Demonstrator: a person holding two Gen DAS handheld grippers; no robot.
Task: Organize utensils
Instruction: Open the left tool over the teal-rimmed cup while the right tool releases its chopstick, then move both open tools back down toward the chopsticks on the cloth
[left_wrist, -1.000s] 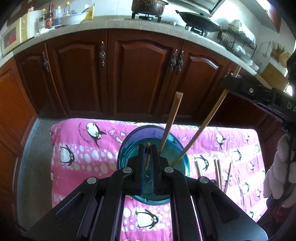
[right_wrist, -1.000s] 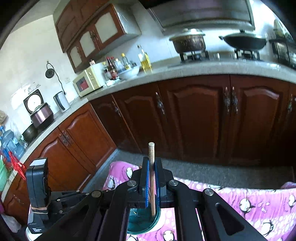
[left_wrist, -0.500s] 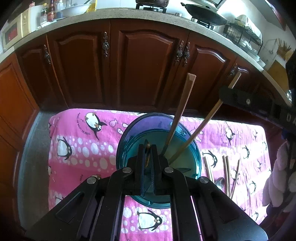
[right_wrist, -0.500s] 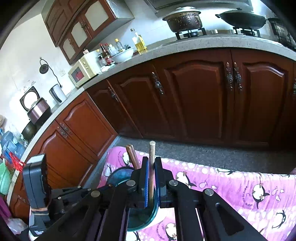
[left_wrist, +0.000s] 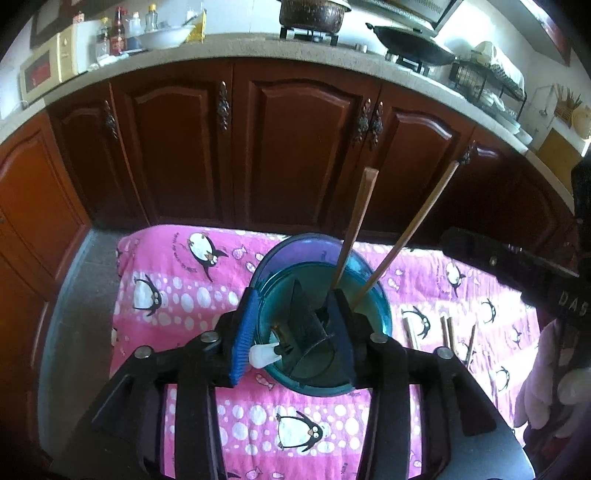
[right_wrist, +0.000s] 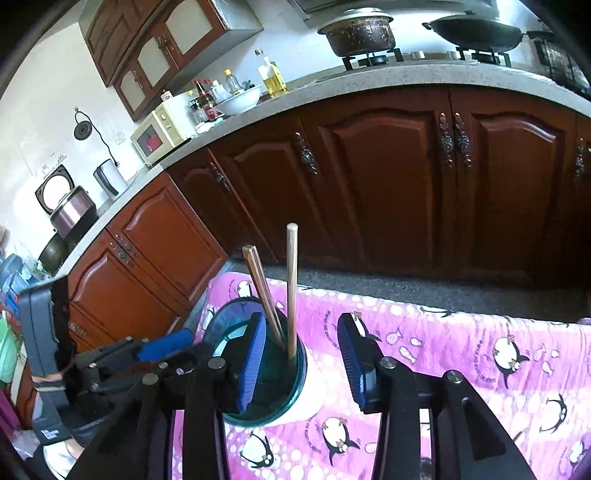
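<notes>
A teal utensil holder with inner dividers stands on the pink penguin cloth. Two wooden chopsticks stand in it and lean toward the back right; they also show in the right wrist view. A white-handled utensil lies in the holder. My left gripper is open, its jaws either side of the holder's near part. My right gripper is open and empty just above the holder. Several loose chopsticks lie on the cloth to the holder's right.
Dark wooden cabinets run along the back under a stone counter with a microwave, bottles, a pot and a wok. The other gripper's body reaches in from the right in the left wrist view.
Both grippers have opened. The left let go of the thin utensil, which now lies in the holder. The right let go of its chopstick, which now stands in the holder.
</notes>
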